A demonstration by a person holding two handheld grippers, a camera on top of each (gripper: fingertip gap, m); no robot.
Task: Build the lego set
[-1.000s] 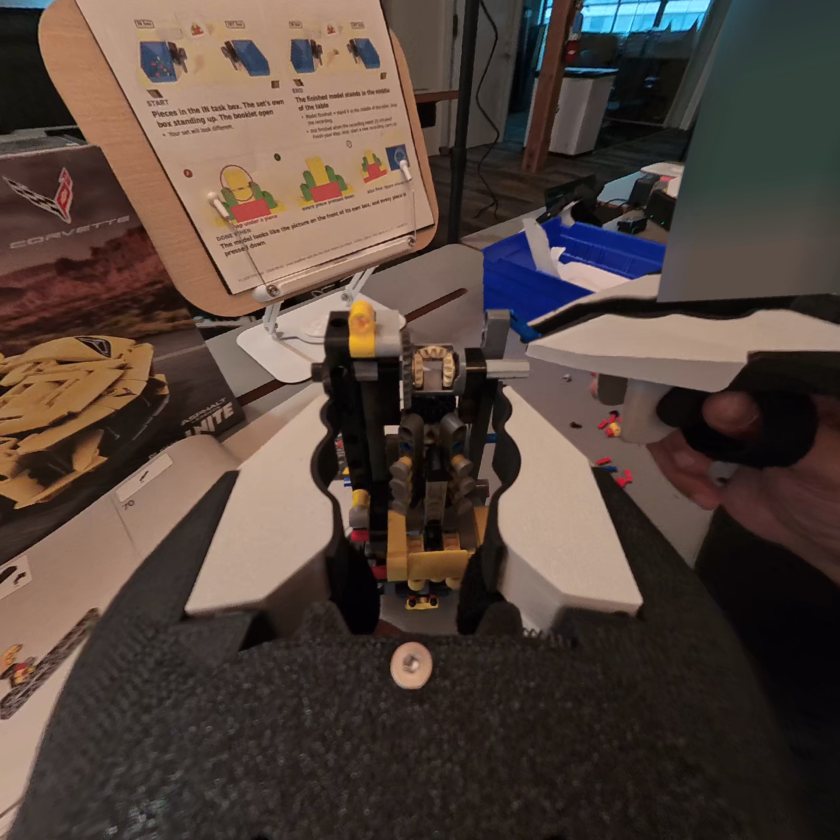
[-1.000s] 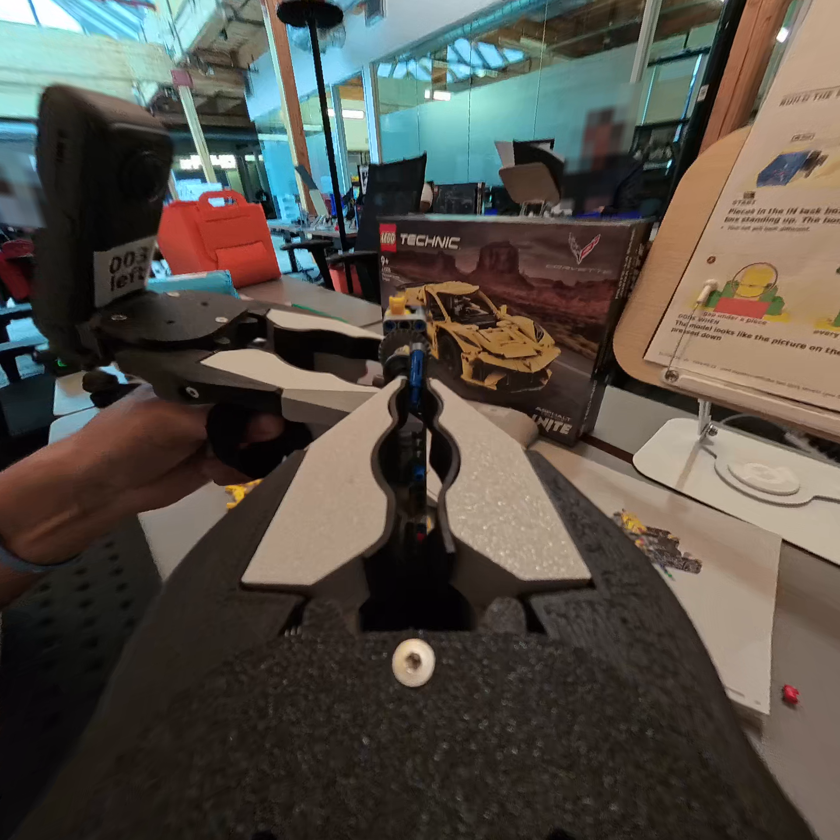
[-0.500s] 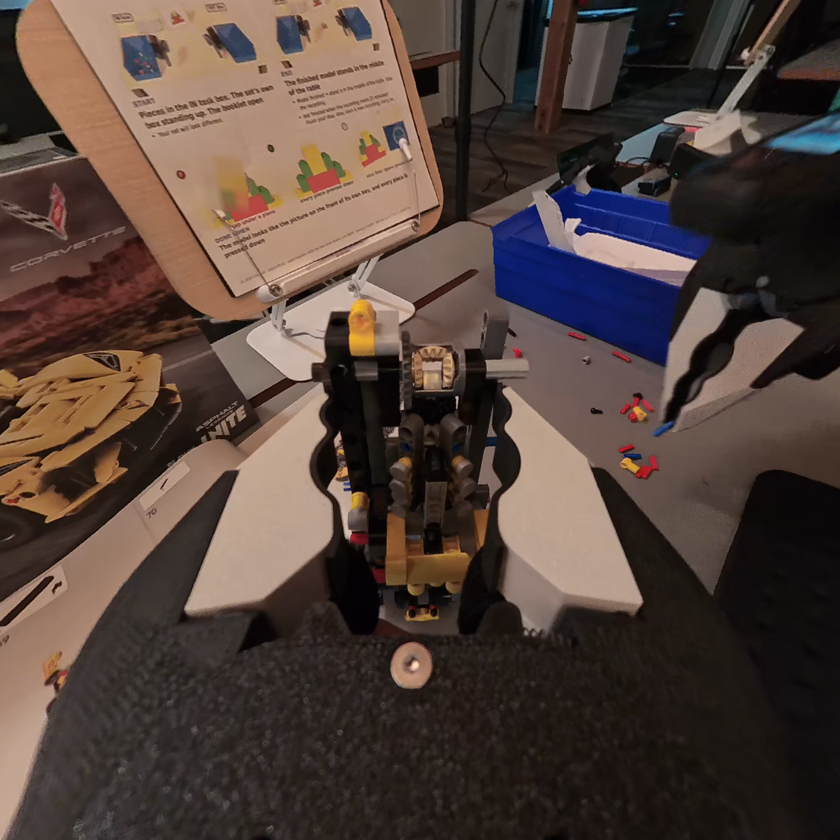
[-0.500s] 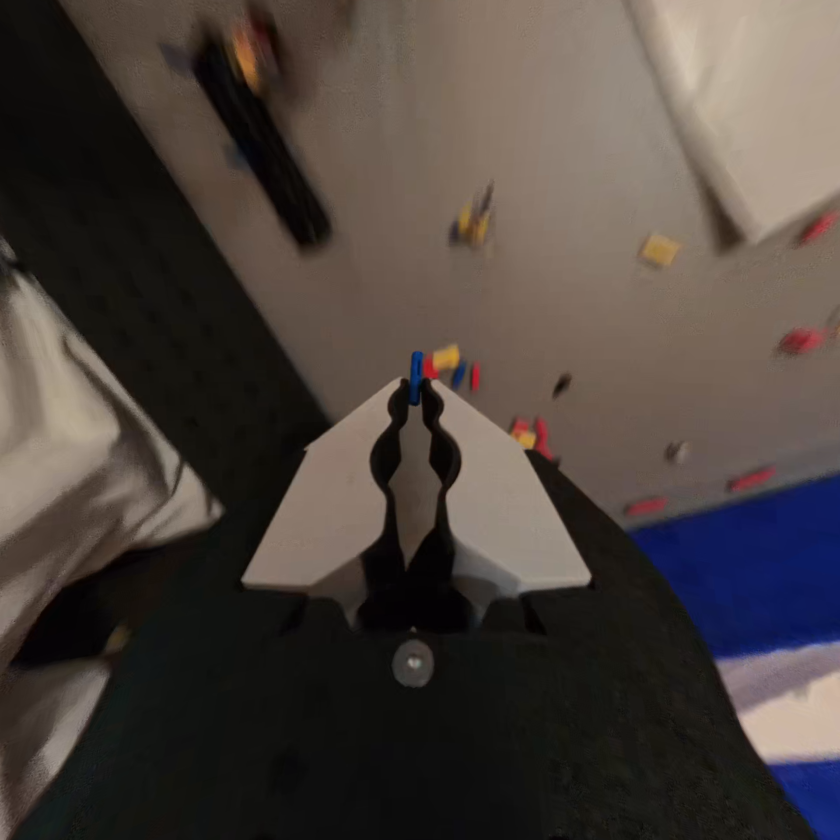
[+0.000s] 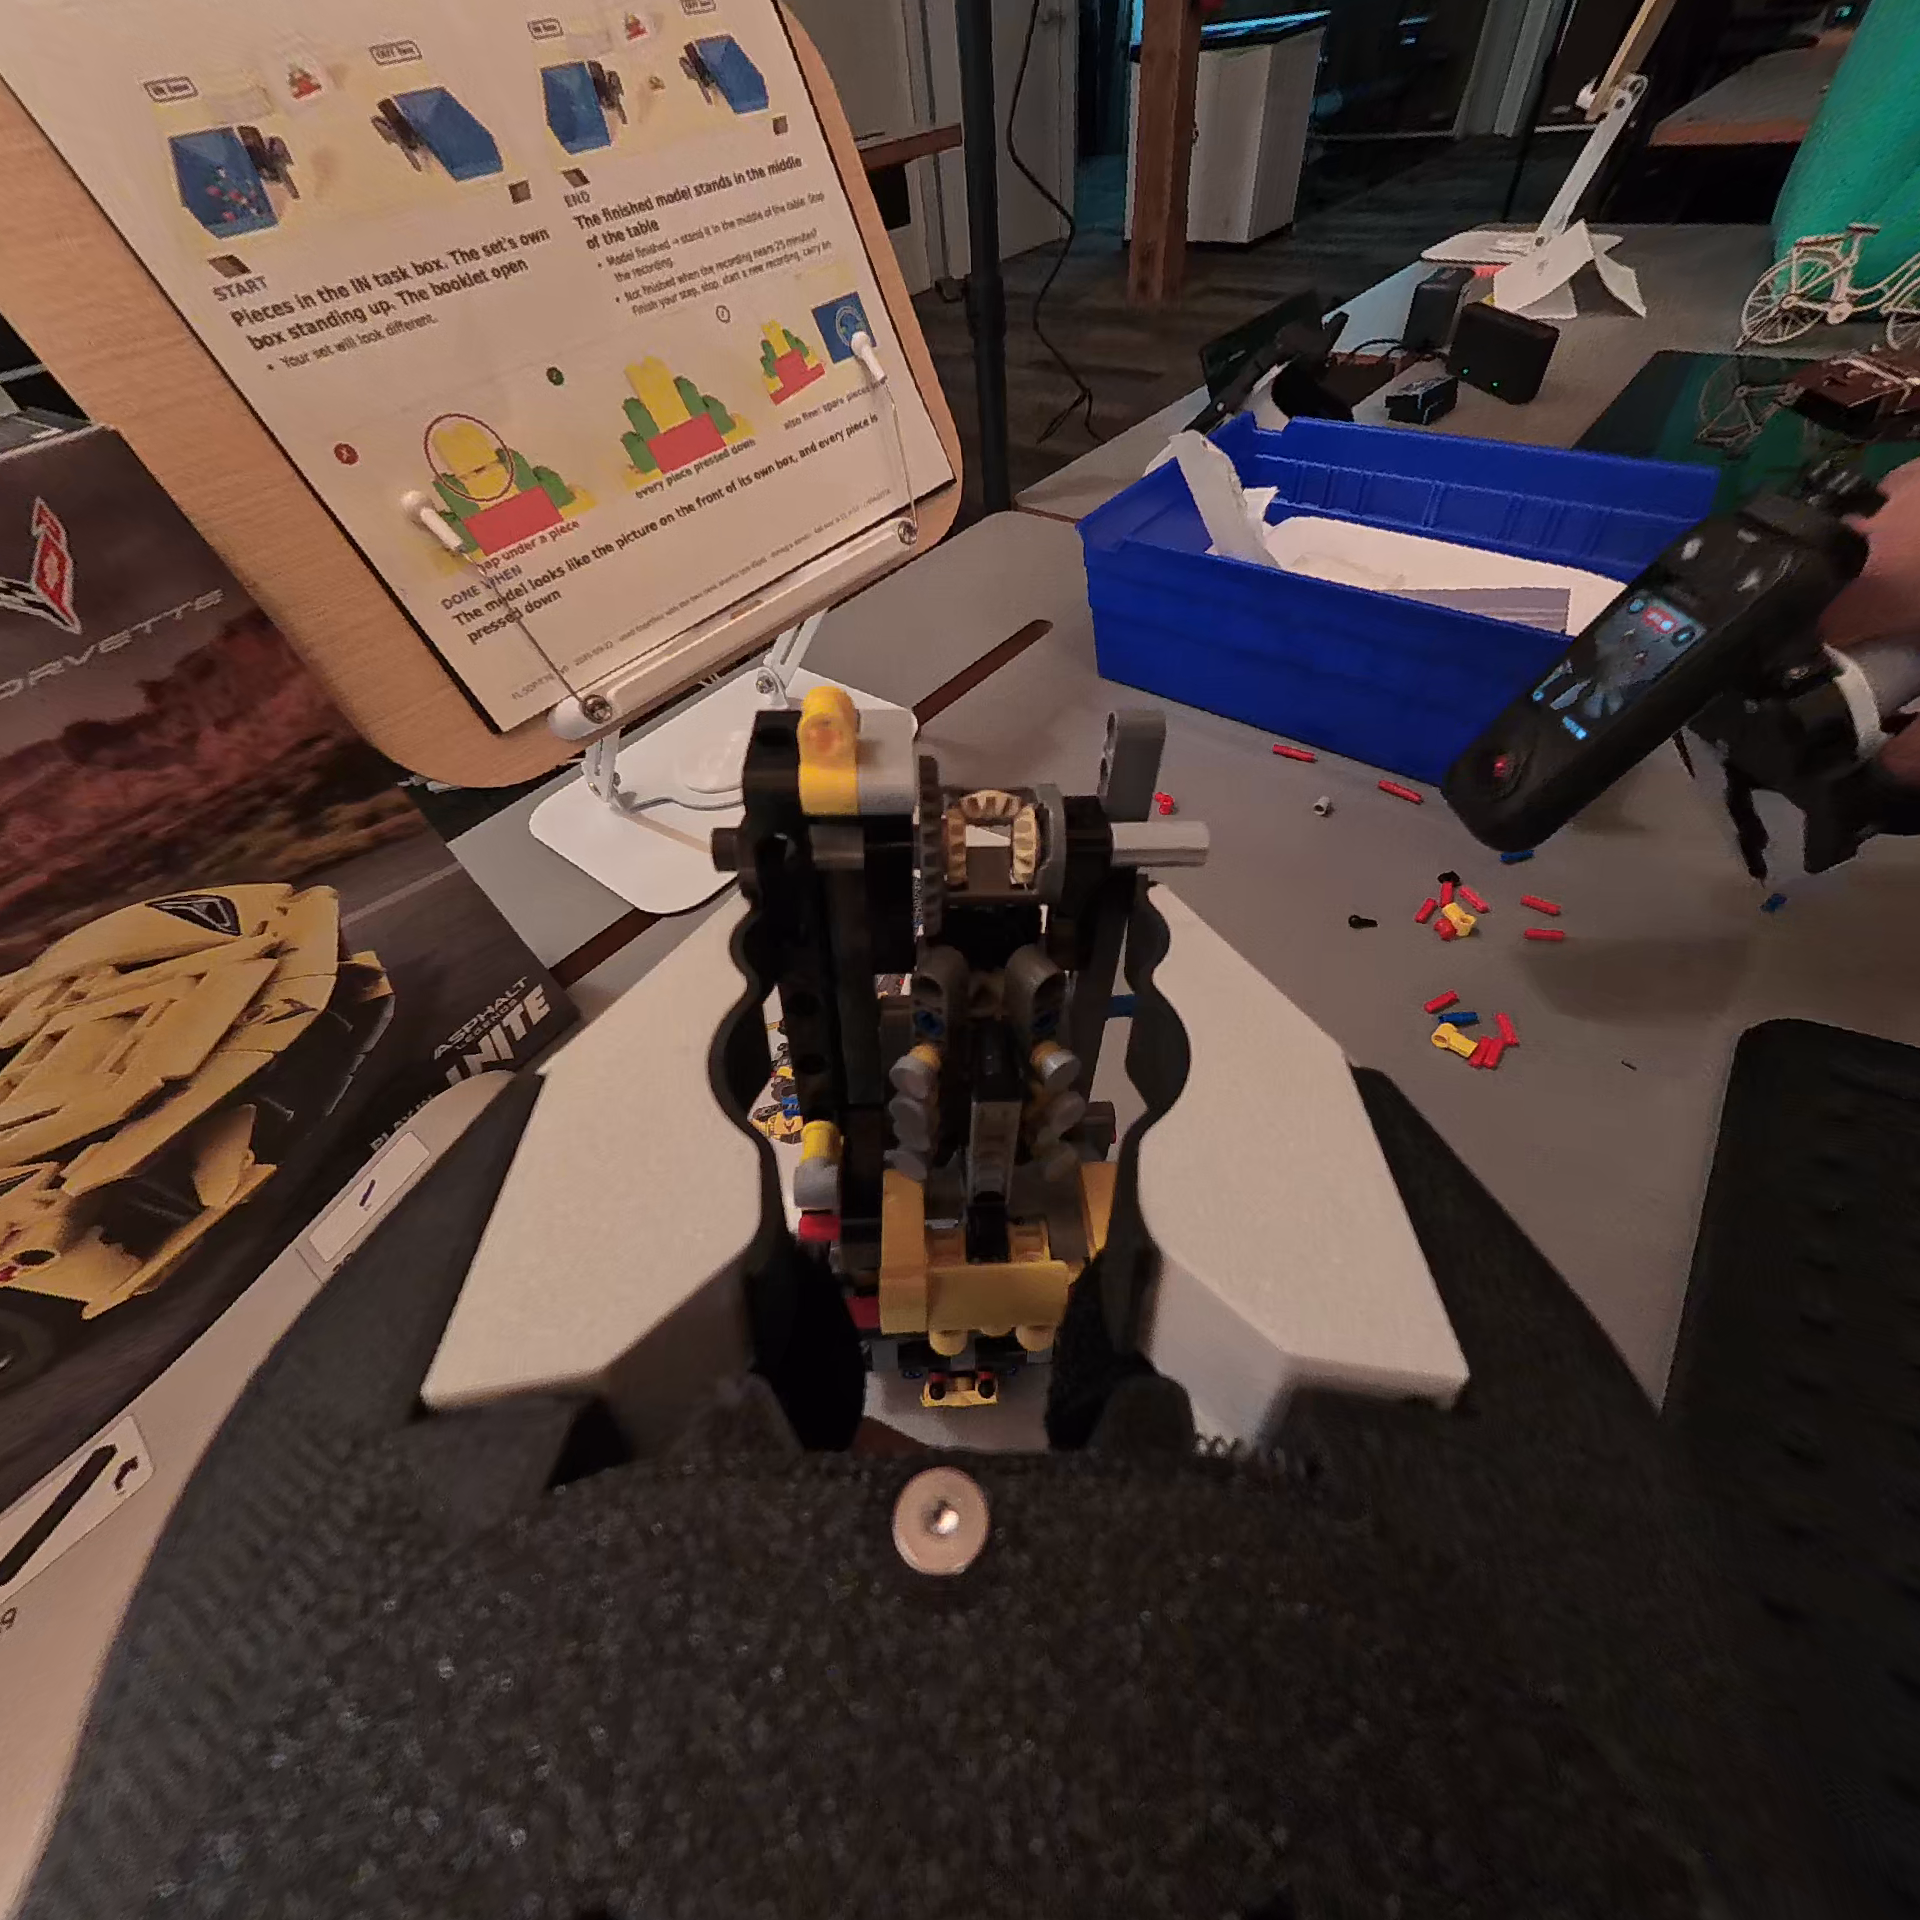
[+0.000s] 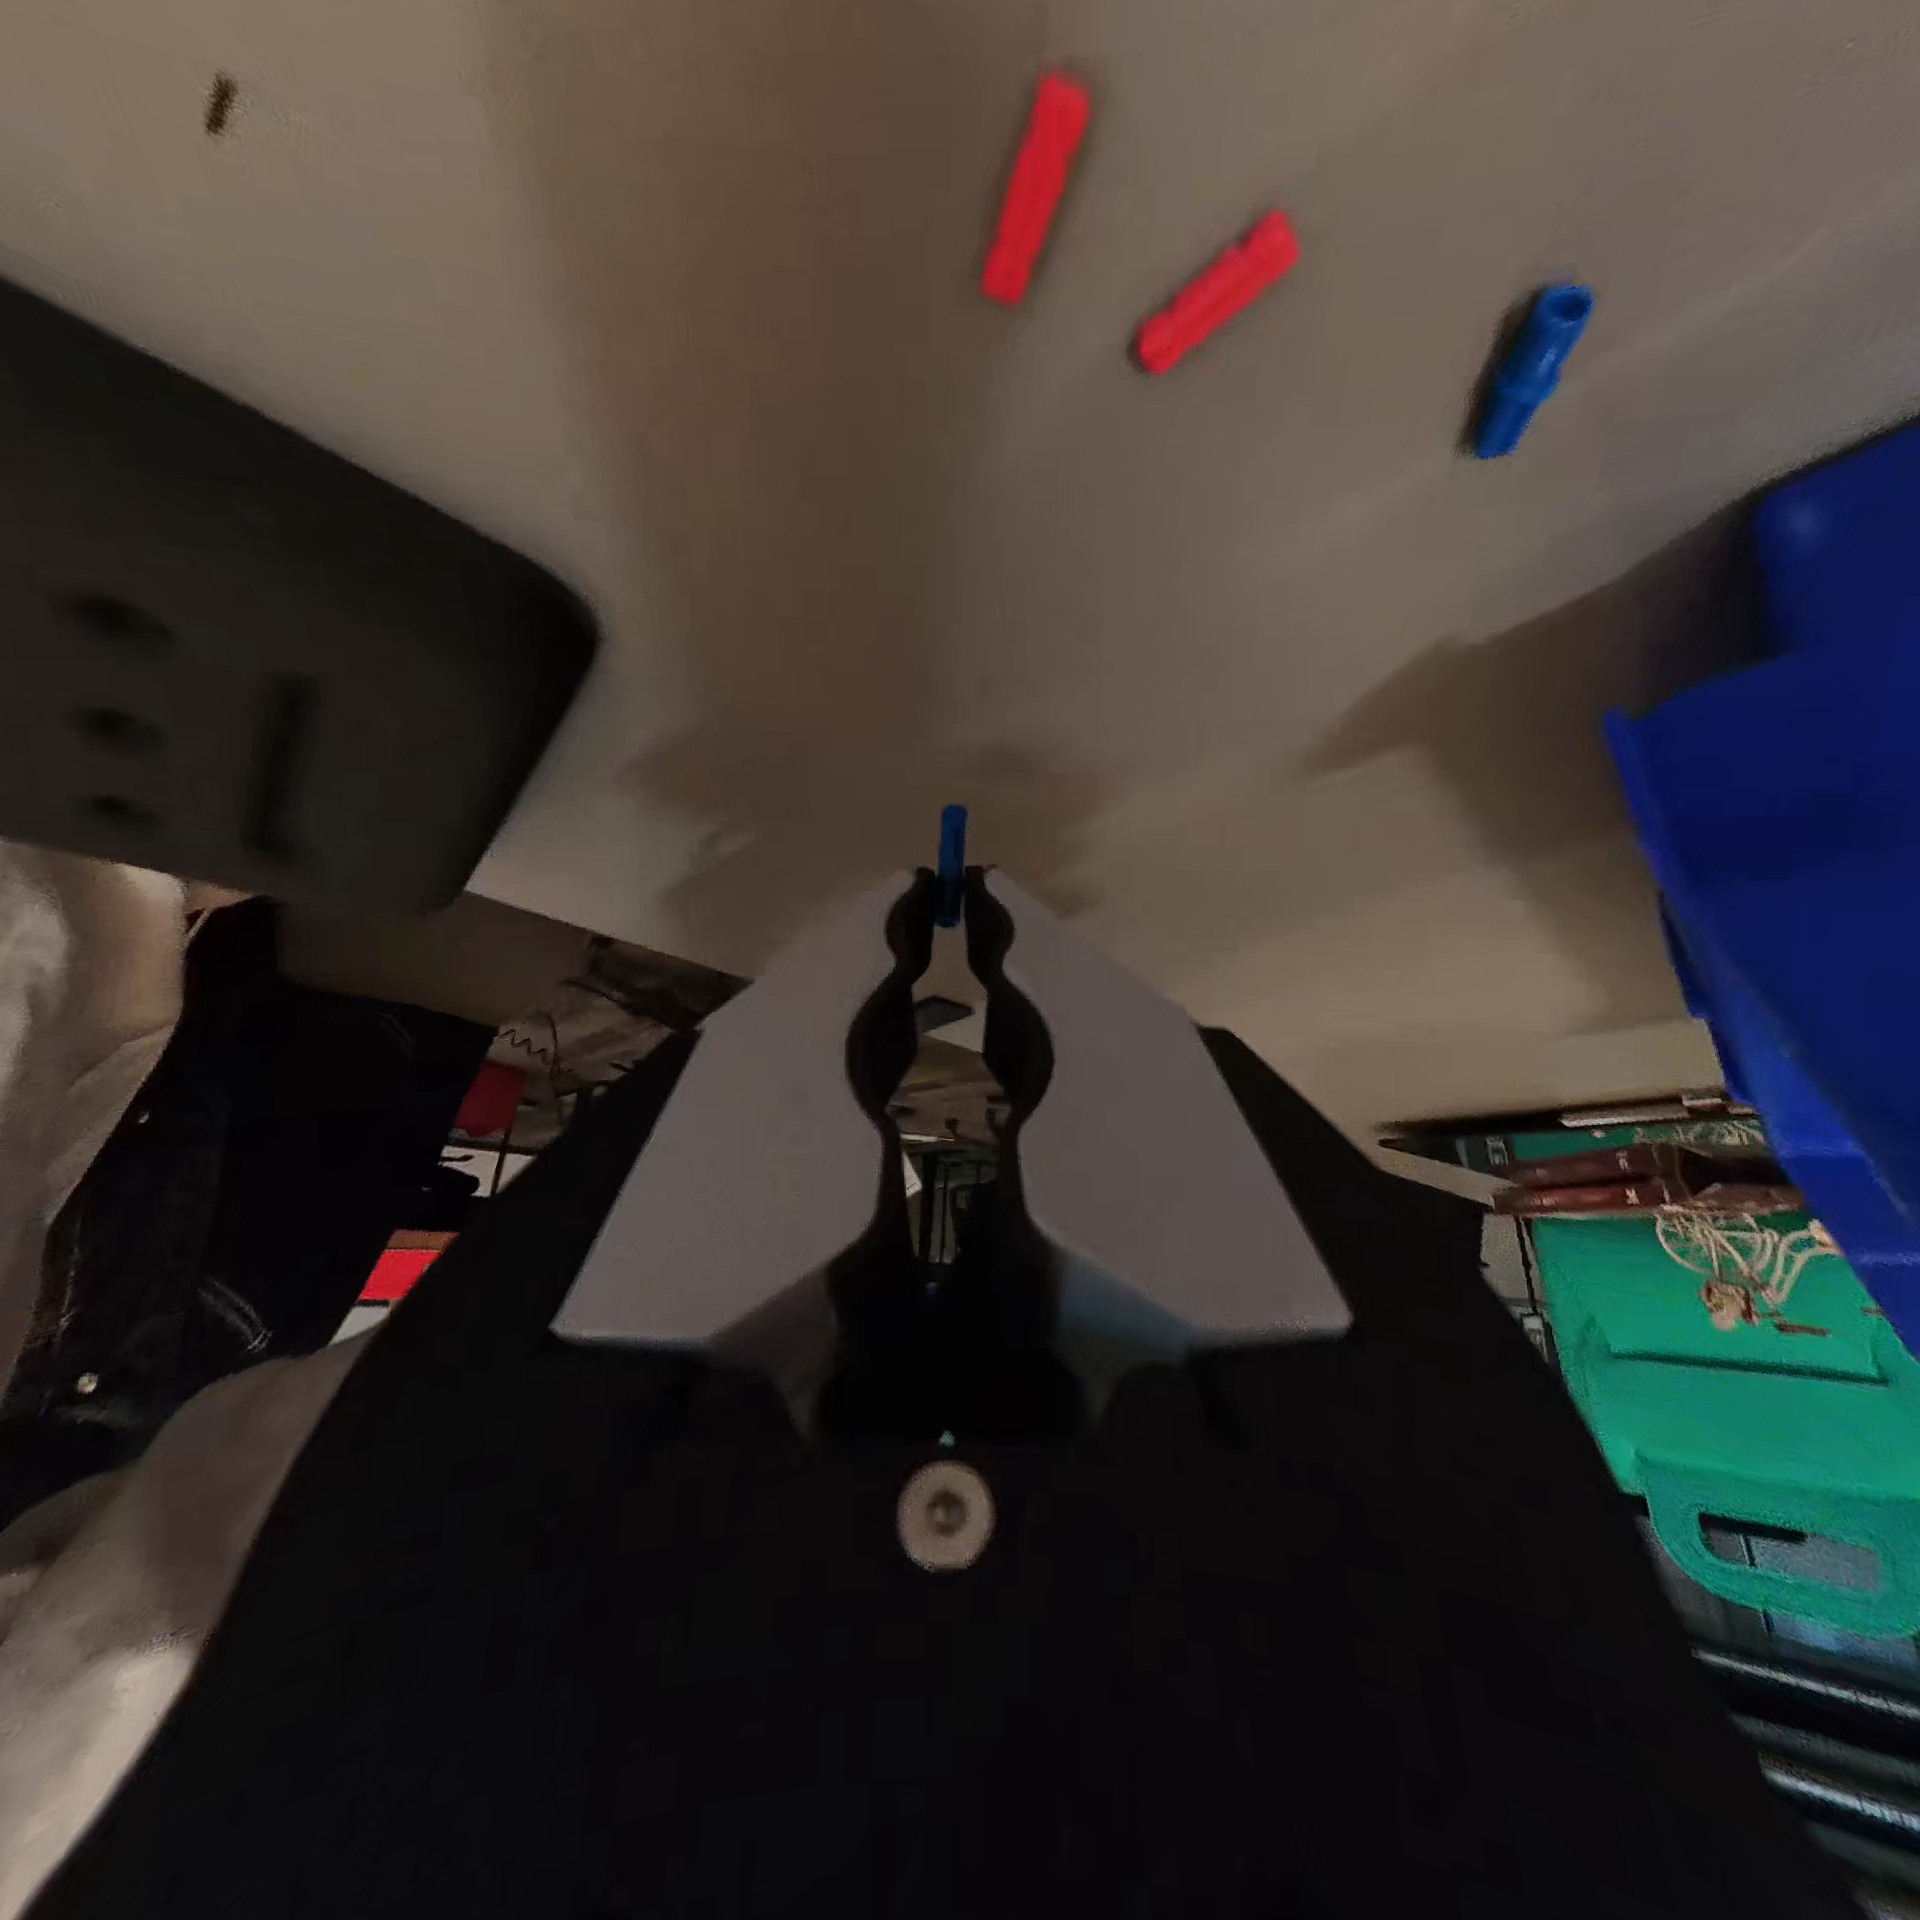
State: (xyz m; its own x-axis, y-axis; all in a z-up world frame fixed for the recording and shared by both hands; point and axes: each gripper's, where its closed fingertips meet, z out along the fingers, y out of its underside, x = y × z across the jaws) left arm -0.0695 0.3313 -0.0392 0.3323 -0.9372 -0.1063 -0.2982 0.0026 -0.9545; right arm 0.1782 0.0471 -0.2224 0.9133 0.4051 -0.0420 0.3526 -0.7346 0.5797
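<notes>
Wooden stand, black mat, green crate.

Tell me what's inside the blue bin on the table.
In the left wrist view the blue bin holds crumpled white paper, with one torn piece sticking up at its left end. Whatever lies under the paper, and the bin's floor, is covered, so loose pieces there cannot be seen.

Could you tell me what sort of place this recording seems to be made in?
Probably an office or lab workbench set up for recording a Lego build: an instruction sheet on a stand, a blue parts bin, and the set's box on a grey table.
</notes>
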